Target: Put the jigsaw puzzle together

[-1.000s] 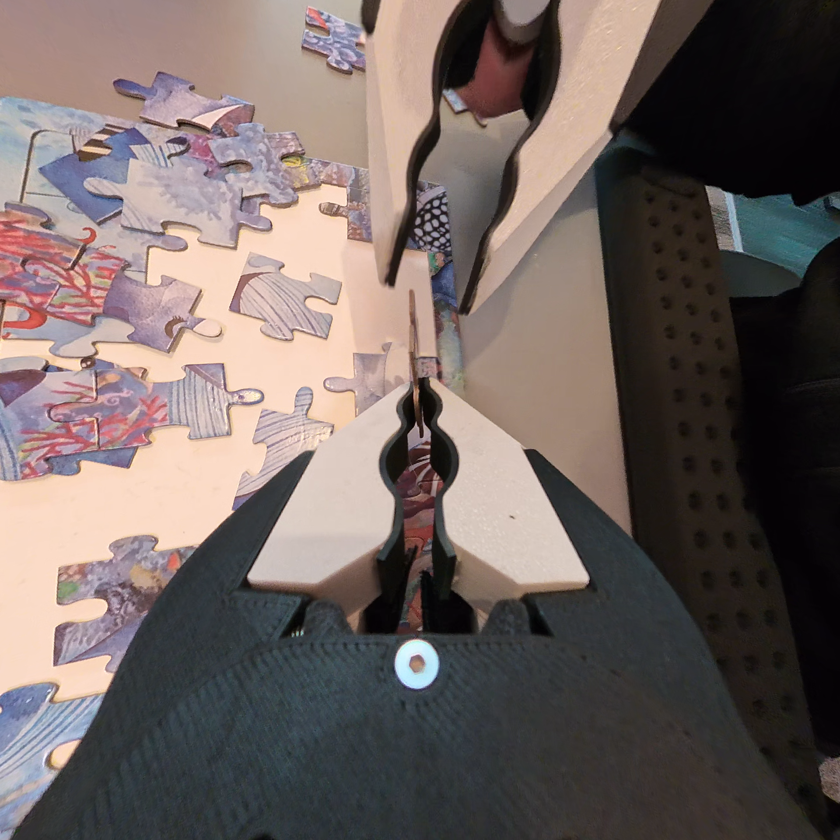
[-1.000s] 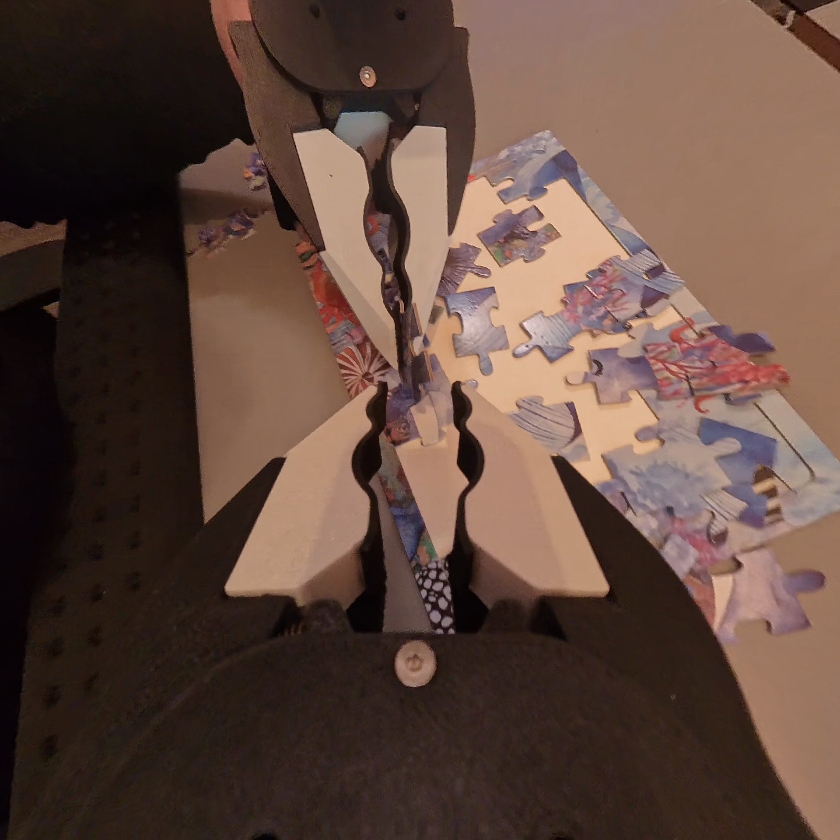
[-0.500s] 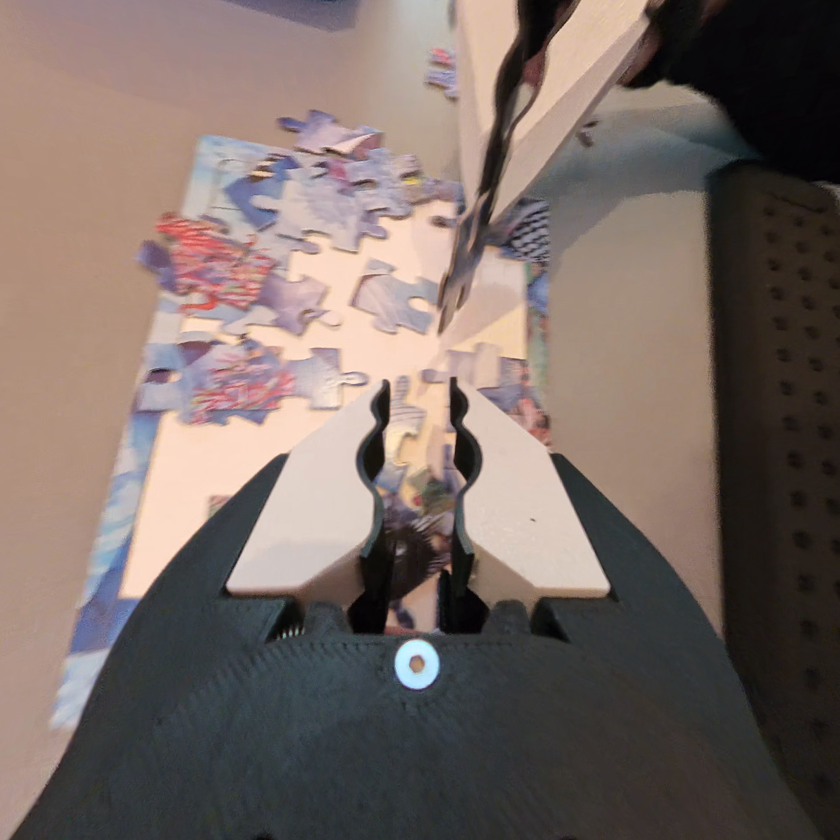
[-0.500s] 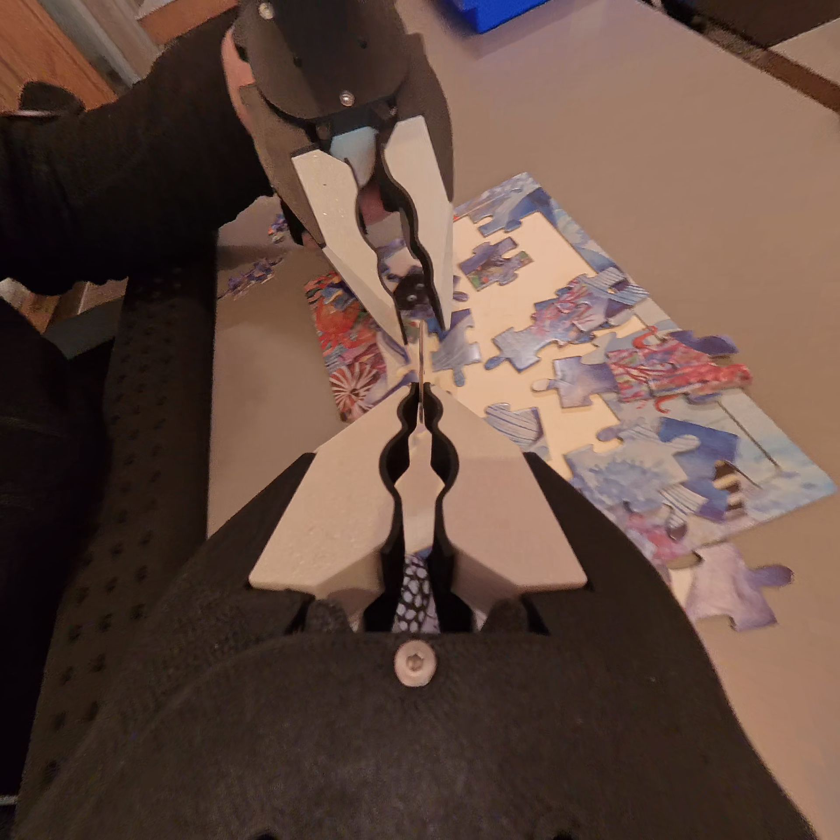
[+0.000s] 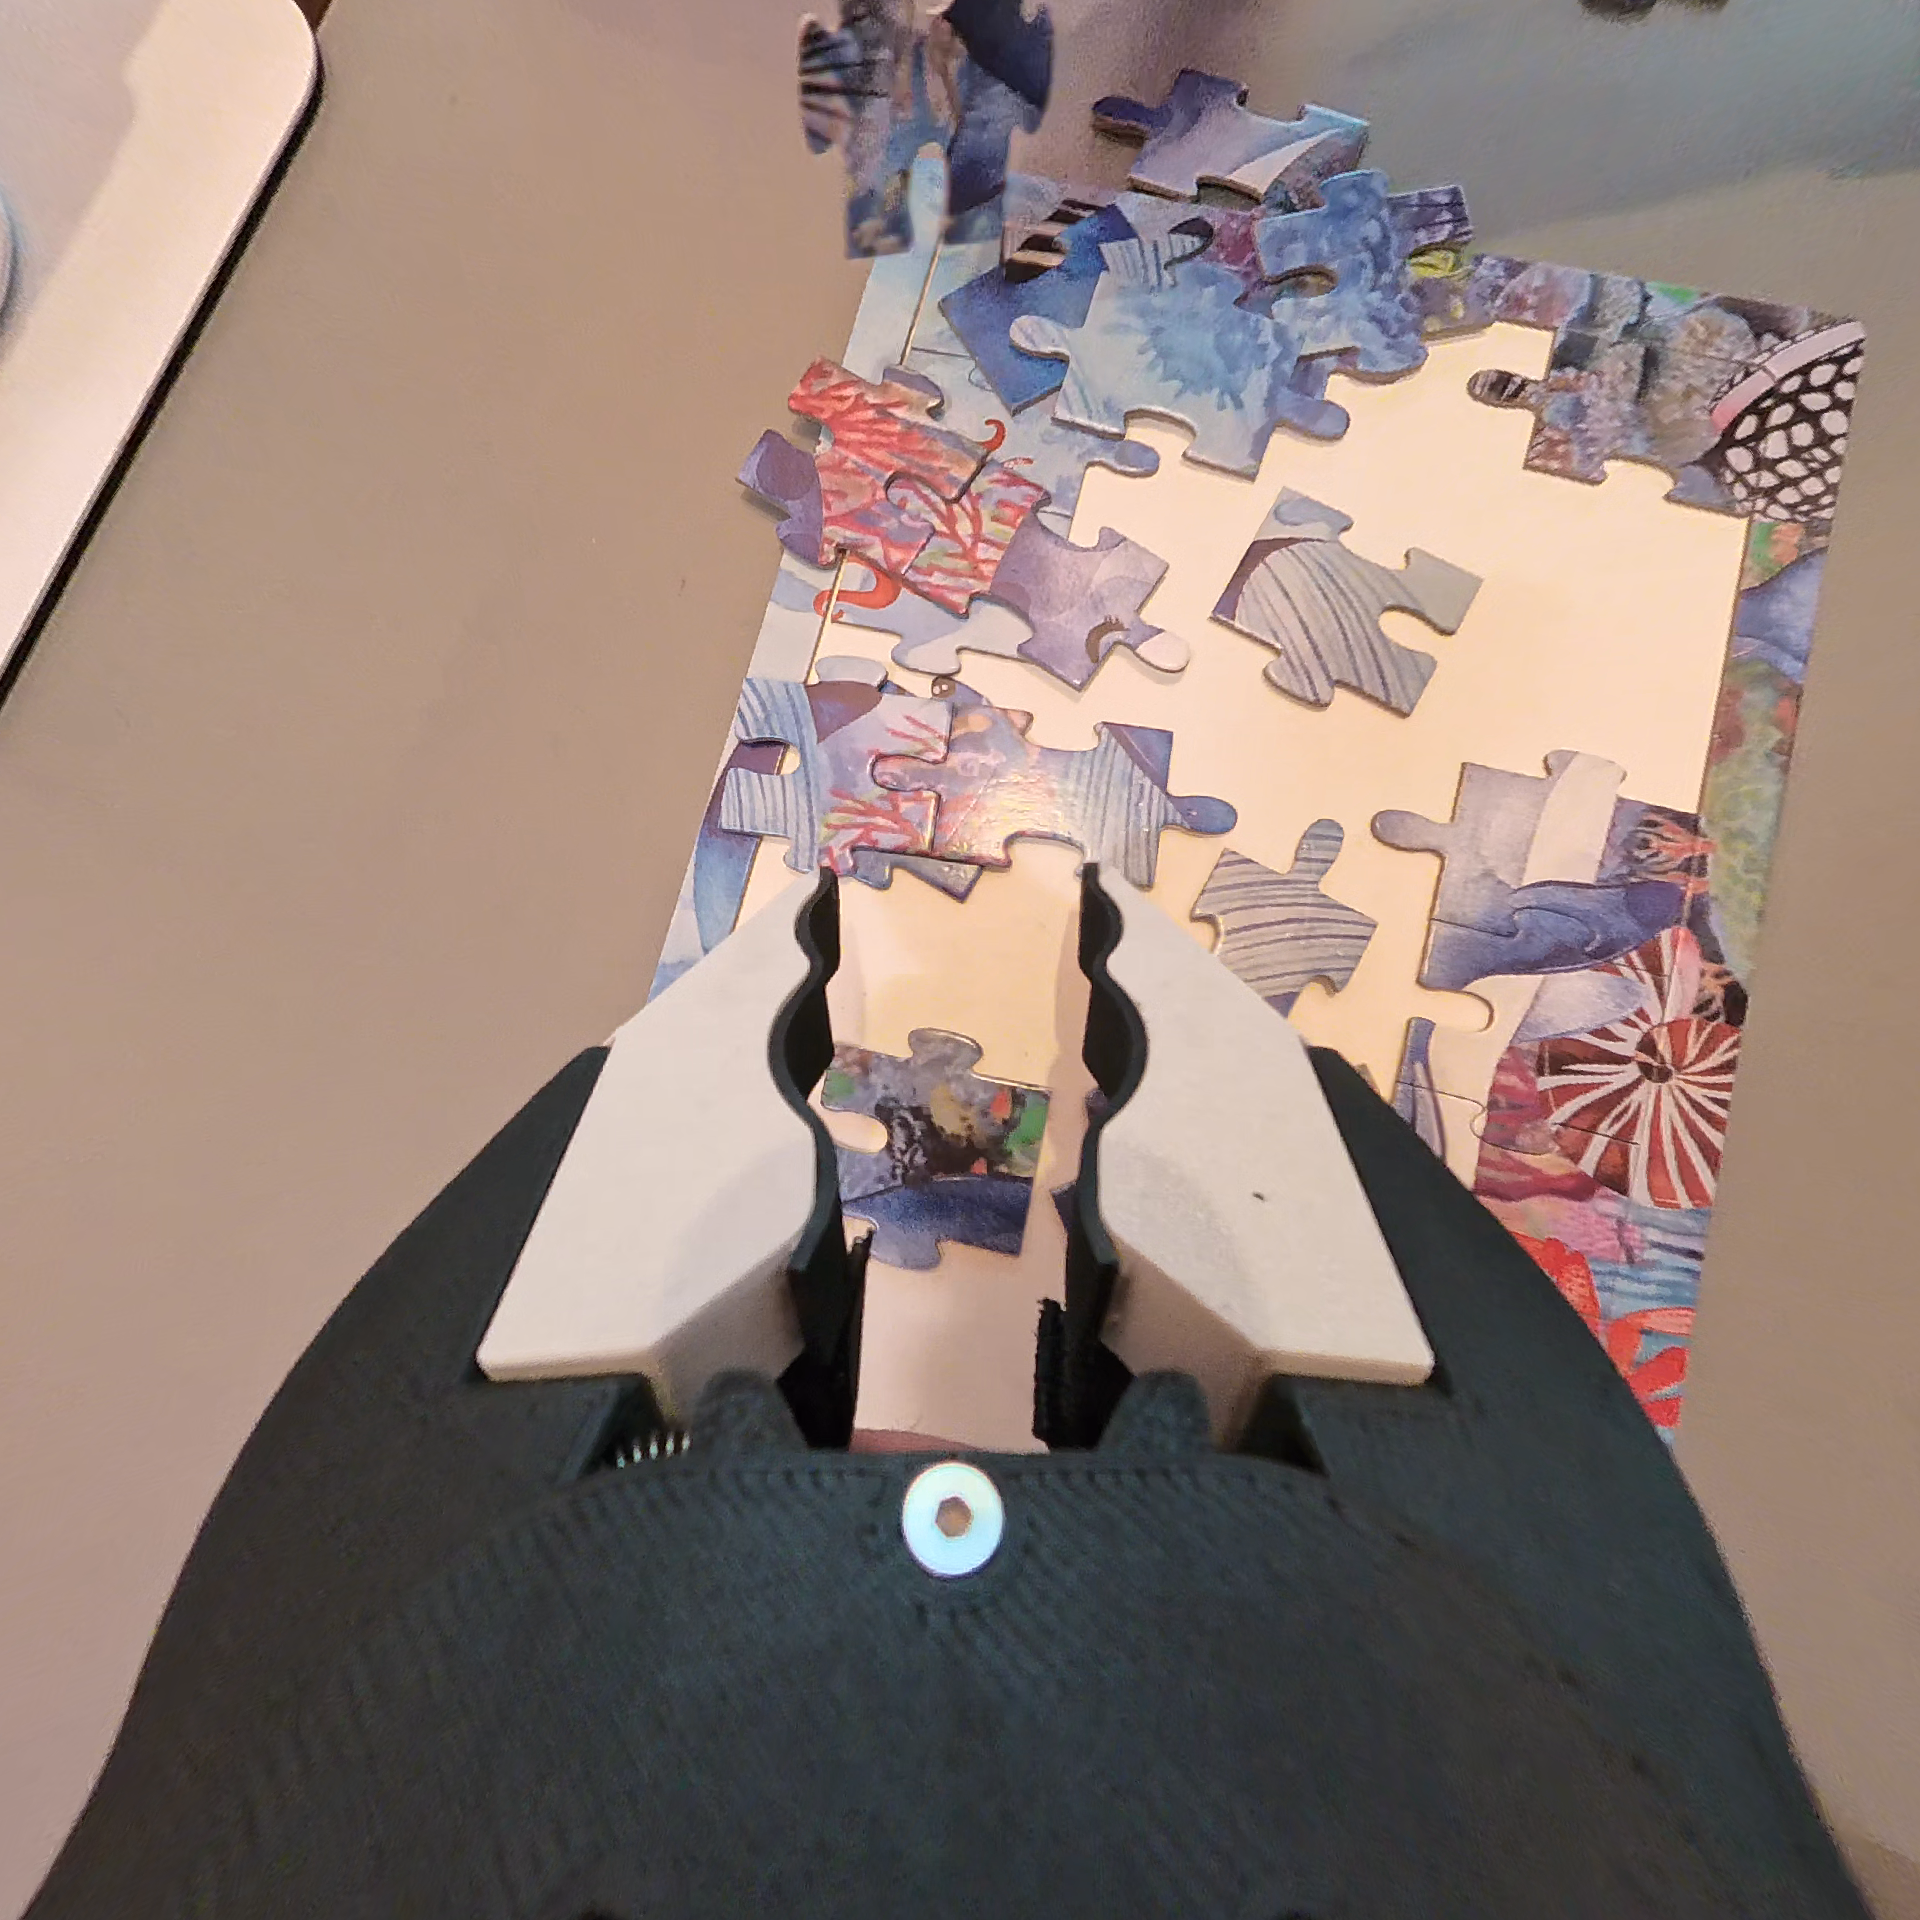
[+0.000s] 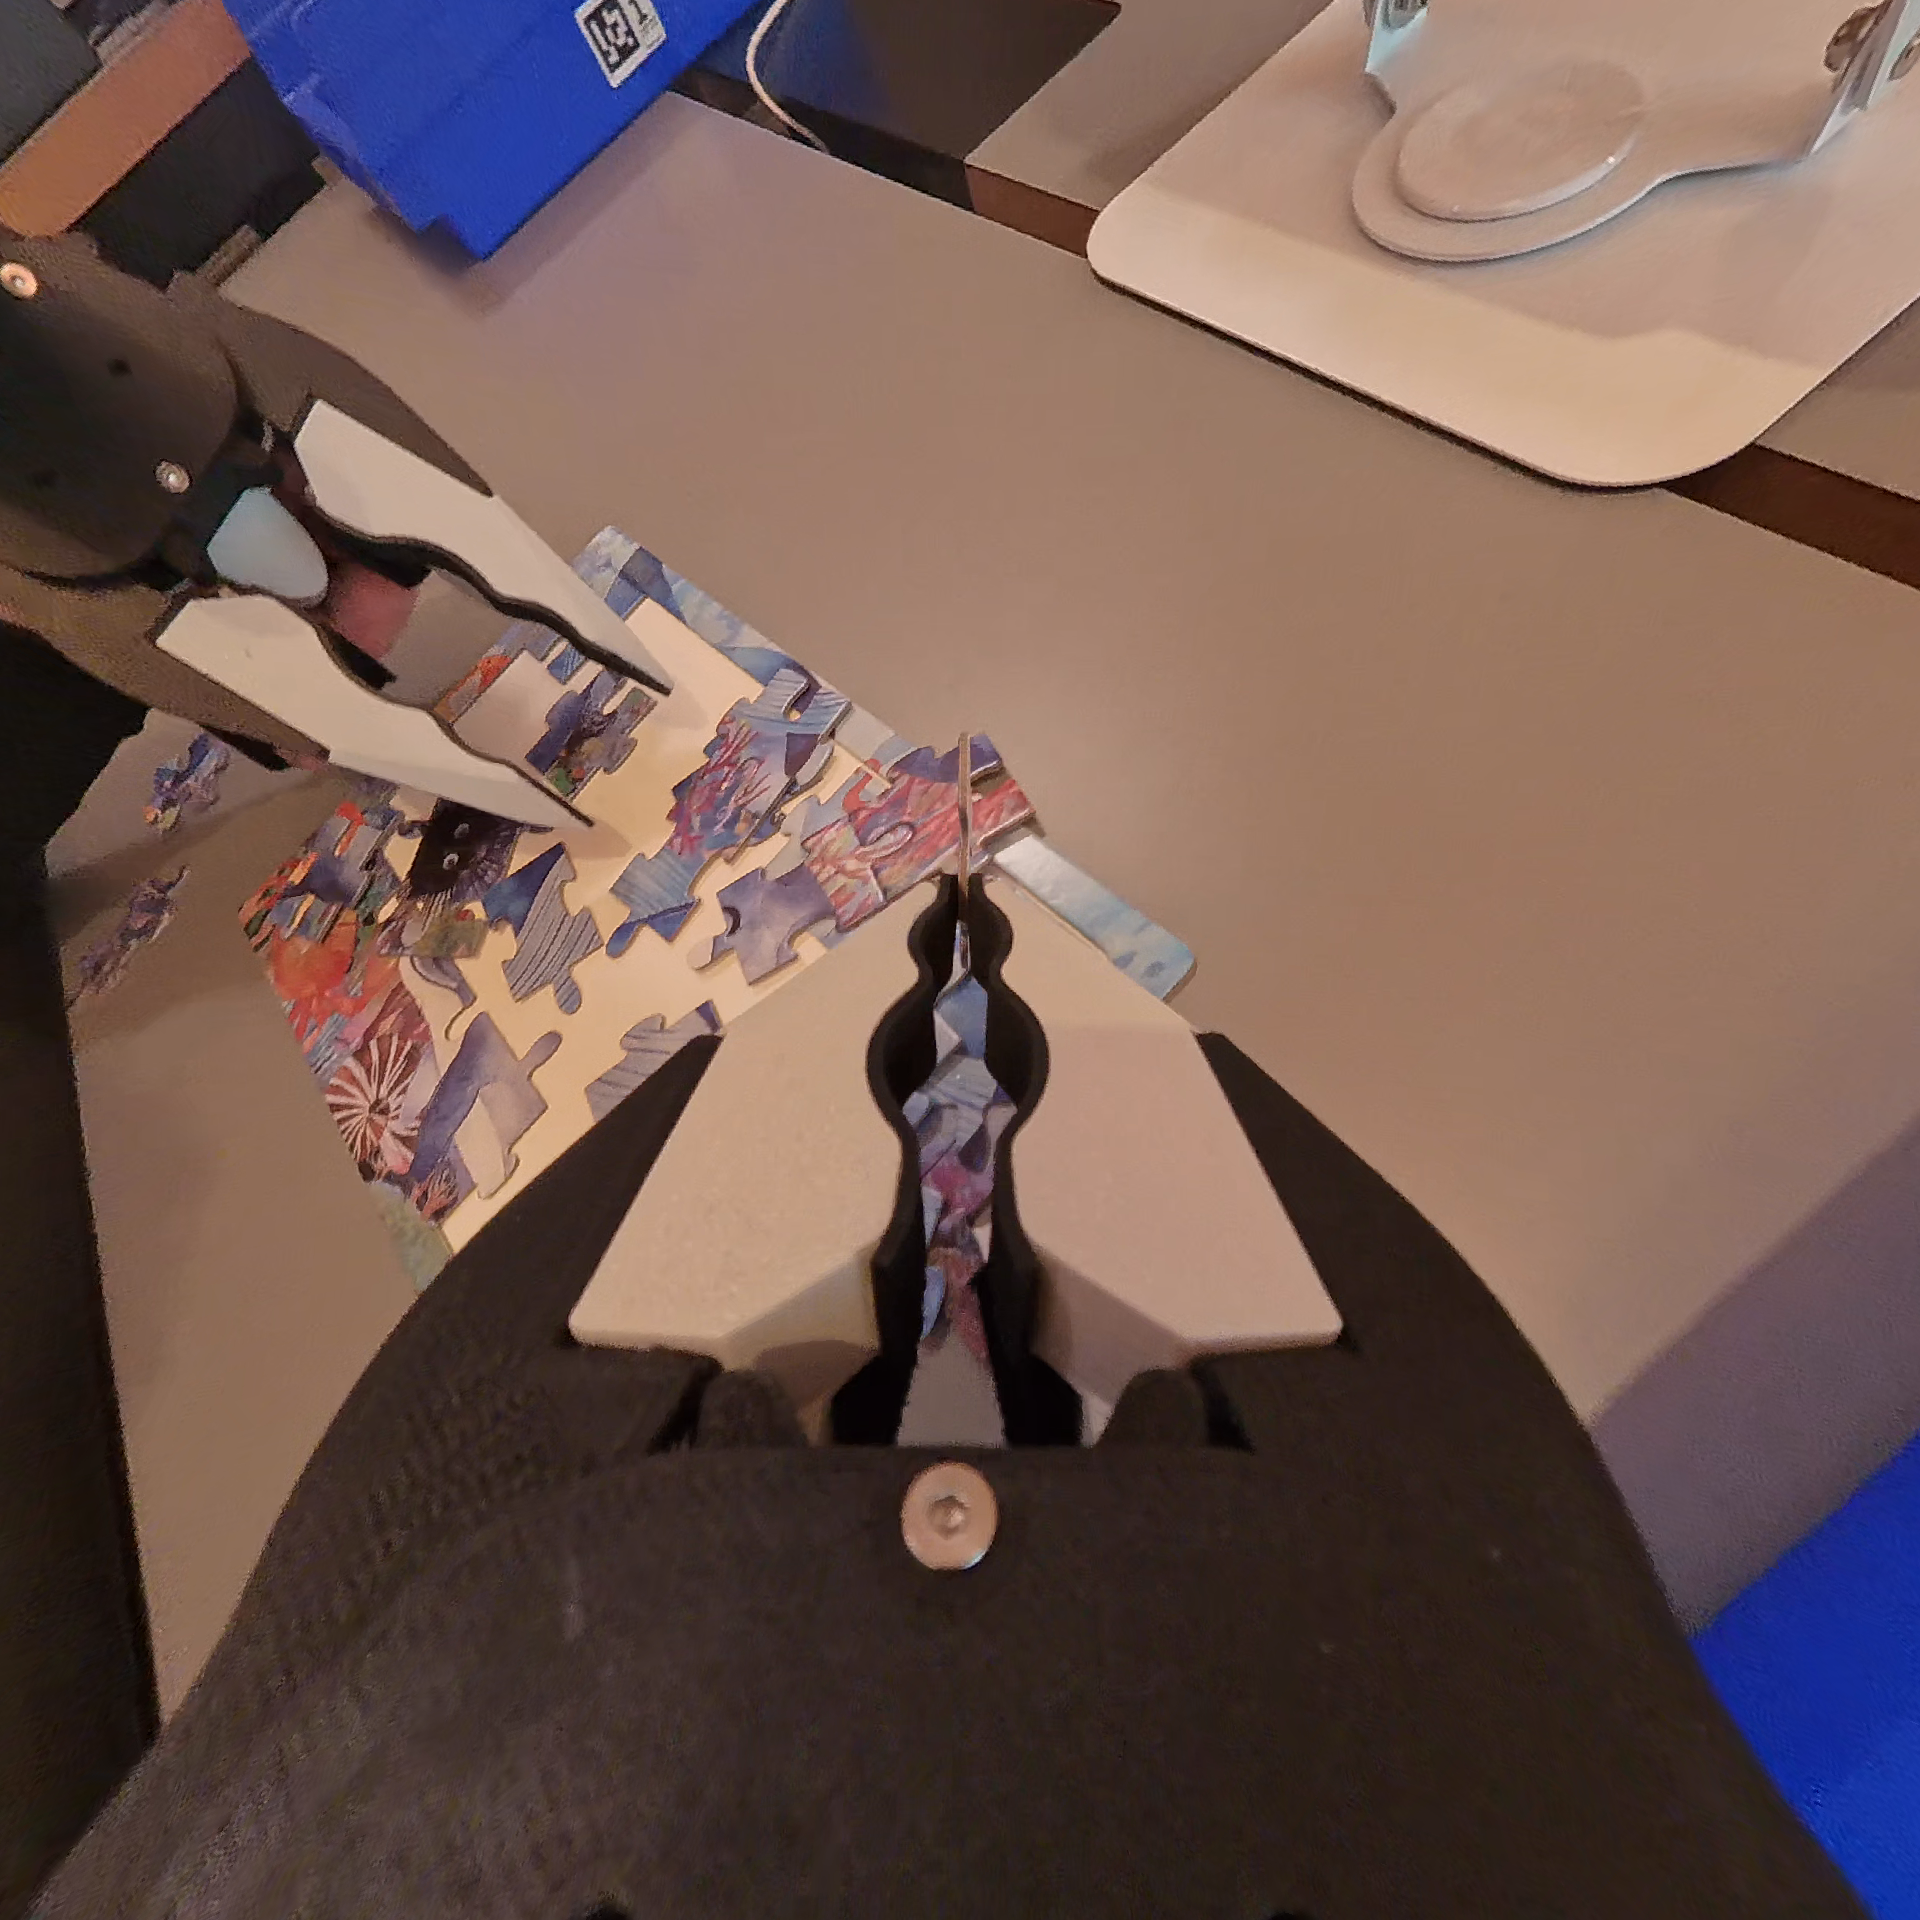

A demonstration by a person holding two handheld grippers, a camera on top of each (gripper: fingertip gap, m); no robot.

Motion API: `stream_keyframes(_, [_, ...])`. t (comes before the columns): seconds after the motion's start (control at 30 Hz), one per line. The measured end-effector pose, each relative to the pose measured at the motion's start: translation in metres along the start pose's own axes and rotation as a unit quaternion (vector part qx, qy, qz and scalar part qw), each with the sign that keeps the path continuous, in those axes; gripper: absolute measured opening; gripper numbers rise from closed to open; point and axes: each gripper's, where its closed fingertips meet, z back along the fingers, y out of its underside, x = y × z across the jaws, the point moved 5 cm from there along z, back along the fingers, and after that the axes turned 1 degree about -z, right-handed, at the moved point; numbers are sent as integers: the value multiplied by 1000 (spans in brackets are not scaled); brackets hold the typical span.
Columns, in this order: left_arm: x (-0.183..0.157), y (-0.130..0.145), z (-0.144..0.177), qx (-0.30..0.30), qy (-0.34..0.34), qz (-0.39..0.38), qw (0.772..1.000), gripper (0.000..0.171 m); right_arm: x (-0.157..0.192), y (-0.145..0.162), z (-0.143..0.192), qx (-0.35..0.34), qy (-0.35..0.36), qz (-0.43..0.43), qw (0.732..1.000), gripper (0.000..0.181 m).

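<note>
1. Jigsaw puzzle tray (image 5: 1044,987), a flat board with a printed sea-life border, lay on the grey table (image 6: 1299,727); its cream floor was largely bare, with loose and part-joined pieces scattered over it.
2. Held piece (image 6: 966,810) stood on edge, clamped between the closed tips of the right gripper (image 6: 961,883) above the tray's far side; in the left wrist view it appeared as a blurred blue piece (image 5: 914,125) hanging over the table.
3. Left gripper (image 5: 956,883) hovered low over the tray with its fingers apart and nothing between them; a multicoloured piece (image 5: 935,1143) lay flat on the cream floor beneath the gap.
4. Step in hand, as judged: carrying one piece to its place, with most of the assembly still to do.
5. Next move, as judged: the held piece would need turning flat and aligning with a matching vacancy before release.
6. Obstacles: the coral-patterned cluster (image 5: 914,499) and a heap of blue pieces (image 5: 1195,312) overlapped the tray's border and one another, and could block a clean seat.
7. Surroundings: a pale stand base (image 6: 1507,260) and a blue box (image 6: 468,104) stood well apart from the tray.
</note>
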Motion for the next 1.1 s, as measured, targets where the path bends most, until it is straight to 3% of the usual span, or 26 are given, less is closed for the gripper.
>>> stream_keyframes(0.17, [1, 7, -5, 10, -1, 5, 1000, 44, -21, -9, -18, 8, -3, -38, 999, 0])
stream_keyframes(0.37, [2, 11, -6, 14, 4, 9, 1000, 44, -38, 1, -28, 41, 2, -71, 997, 3])
stream_keyframes(0.47, [2, 13, -8, 18, 8, 11, 1000, 44, -40, 9, -24, 65, 14, -76, 995, 17])
stream_keyframes(0.53, [2, 14, -8, 20, 8, 12, 1000, 44, -35, 13, -17, 86, 18, -61, 994, 27])
stream_keyframes(0.63, [1, 15, -7, 21, 13, 11, 1000, 44, -24, 19, -2, 115, 23, -19, 993, 24])
stream_keyframes(0.83, [-14, 11, -6, 24, 40, -16, 999, 46, 1, 45, 26, 181, 26, 135, 974, 31])
stream_keyframes(1.1, [-22, 8, -8, 27, 47, -26, 998, 46, -13, 67, 21, 201, 31, 171, 964, 59])
